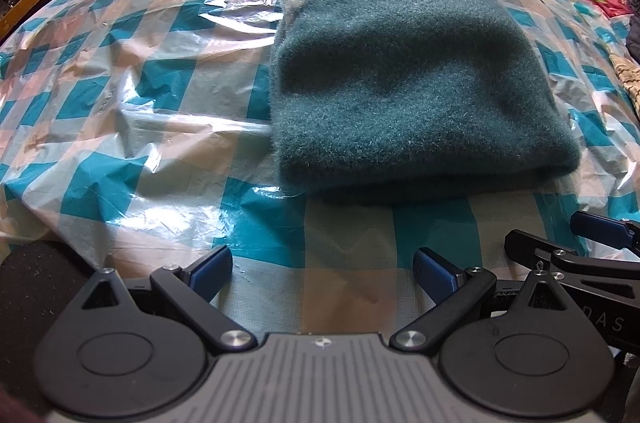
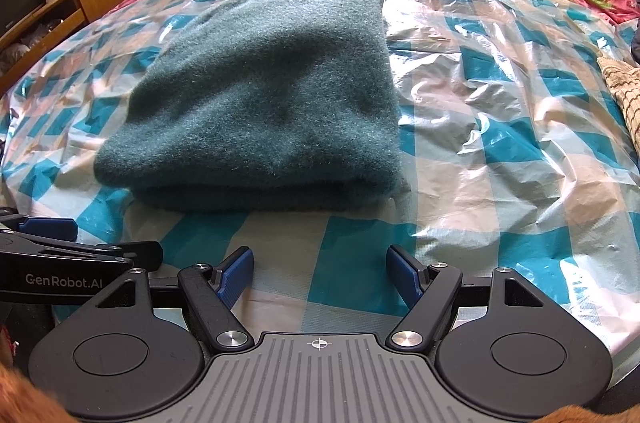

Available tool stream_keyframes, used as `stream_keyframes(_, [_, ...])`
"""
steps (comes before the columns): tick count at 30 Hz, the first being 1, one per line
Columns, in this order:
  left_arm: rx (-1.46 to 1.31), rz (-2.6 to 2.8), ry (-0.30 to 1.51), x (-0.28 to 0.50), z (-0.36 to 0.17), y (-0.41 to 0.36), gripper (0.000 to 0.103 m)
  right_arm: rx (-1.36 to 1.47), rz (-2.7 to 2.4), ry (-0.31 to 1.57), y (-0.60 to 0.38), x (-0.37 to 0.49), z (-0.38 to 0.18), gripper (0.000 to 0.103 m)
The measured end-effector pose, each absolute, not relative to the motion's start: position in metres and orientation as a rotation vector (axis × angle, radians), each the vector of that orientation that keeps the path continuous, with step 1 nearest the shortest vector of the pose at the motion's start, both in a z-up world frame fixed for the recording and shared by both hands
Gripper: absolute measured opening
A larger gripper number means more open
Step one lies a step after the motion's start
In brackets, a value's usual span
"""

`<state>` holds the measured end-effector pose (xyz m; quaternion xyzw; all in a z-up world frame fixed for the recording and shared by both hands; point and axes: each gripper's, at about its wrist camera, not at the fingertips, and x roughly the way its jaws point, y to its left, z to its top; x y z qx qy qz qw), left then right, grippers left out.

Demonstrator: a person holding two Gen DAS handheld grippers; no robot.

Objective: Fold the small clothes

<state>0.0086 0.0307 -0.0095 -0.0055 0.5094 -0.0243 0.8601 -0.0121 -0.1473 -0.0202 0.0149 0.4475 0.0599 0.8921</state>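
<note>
I see the folded sweater (image 1: 404,79) ahead of both grippers, right of my left gripper (image 1: 322,273), left of my right gripper (image 2: 320,273), equally near; fingers spread, empty.

- My left gripper (image 1: 322,273): black linkage arms, blue finger pads (image 1: 210,273), silver pivot screws, ribbed grey base plate.
- My right gripper (image 2: 320,273): same build, a crosshair mark on its grey plate, white "GenRobot.AI" lettering seen on its partner's side.
</note>
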Motion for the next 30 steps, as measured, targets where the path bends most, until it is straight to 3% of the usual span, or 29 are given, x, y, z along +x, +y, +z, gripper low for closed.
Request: stream_keyframes(30, [0.001, -0.049, 1.063, 0.0074, -0.0086, 0.0293, 0.101, 0.03, 0.124, 0.929, -0.1479, -0.0123, -0.0202, 0.075])
